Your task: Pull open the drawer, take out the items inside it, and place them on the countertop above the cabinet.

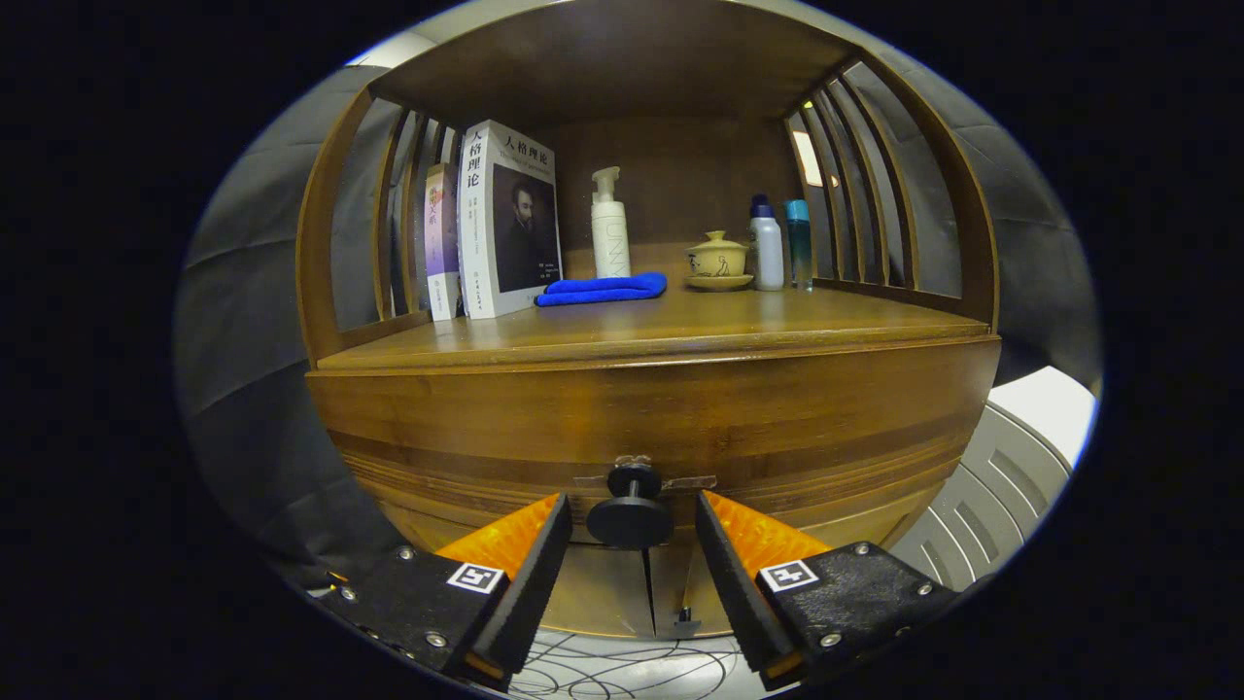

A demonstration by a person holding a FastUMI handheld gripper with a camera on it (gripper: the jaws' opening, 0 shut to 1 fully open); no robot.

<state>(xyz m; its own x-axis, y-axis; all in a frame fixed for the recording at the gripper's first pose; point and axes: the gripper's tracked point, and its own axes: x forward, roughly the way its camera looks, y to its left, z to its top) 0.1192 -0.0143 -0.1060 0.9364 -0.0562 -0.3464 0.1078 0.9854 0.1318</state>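
I held my gripper spread wide, its fingers flanking the drawer knob without touching it, the closed drawer just beyond them under the countertop. If I had squeezed off-centre, I judged one finger would slip off the round knob and the pull would fail. The drawer's contents were hidden, and its seams were hard to trace.

Brown wooden drawer, black knob, blue cloth — white pump bottle
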